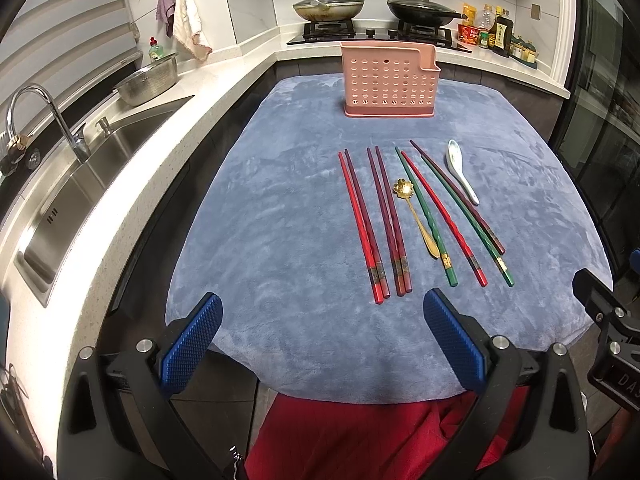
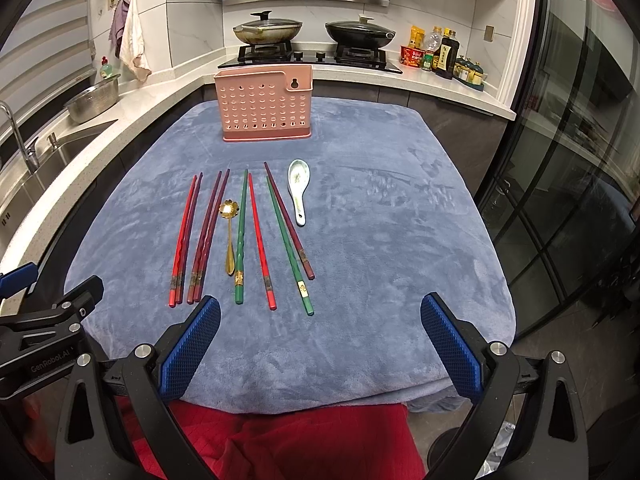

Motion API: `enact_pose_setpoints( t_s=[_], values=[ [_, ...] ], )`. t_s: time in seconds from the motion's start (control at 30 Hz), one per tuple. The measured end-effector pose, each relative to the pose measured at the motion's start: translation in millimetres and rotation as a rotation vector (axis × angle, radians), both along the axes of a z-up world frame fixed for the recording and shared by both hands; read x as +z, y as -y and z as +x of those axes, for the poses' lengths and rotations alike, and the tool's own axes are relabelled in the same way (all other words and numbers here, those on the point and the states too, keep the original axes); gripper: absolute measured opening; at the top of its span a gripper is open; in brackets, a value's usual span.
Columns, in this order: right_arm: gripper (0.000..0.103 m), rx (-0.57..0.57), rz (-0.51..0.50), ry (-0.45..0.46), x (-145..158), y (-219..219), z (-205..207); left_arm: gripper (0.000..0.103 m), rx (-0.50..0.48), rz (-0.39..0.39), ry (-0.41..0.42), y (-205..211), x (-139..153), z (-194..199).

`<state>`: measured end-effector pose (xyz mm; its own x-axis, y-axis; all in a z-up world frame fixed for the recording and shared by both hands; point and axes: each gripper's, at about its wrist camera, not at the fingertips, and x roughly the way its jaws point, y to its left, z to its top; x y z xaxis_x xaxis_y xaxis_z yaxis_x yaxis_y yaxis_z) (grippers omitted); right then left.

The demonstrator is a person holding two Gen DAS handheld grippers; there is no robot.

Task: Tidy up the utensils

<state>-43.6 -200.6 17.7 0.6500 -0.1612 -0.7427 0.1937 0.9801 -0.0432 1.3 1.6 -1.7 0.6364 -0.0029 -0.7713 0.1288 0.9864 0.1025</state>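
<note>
Currently we hold the left gripper [image 1: 322, 344] and right gripper [image 2: 320, 344] spread and empty; the thin lacquered chopsticks [image 2: 256, 236], lying close-packed on the plush blue cloth [image 2: 380, 240] before the perforated pink plastic holder [image 2: 264, 106], may roll or lift in pairs.

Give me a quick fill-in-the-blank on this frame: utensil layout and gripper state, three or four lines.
1. The utensil holder at the far end of the blue cloth is ____ in colour.
2. The gold spoon lies ____ to the chopsticks.
3. The white ceramic spoon lies at the ____ end of the row.
4. The left gripper and right gripper are both ____.

Missing words: pink; parallel; right; open
</note>
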Motion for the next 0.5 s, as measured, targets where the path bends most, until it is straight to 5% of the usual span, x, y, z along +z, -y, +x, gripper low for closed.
enact_pose_setpoints(
  t_s=[0.5],
  values=[
    [0.096,-0.001,-0.001,-0.002,0.1,-0.5,0.3,0.096,0.003,-0.002,-0.004,-2.0,-1.7,1.0]
  ],
)
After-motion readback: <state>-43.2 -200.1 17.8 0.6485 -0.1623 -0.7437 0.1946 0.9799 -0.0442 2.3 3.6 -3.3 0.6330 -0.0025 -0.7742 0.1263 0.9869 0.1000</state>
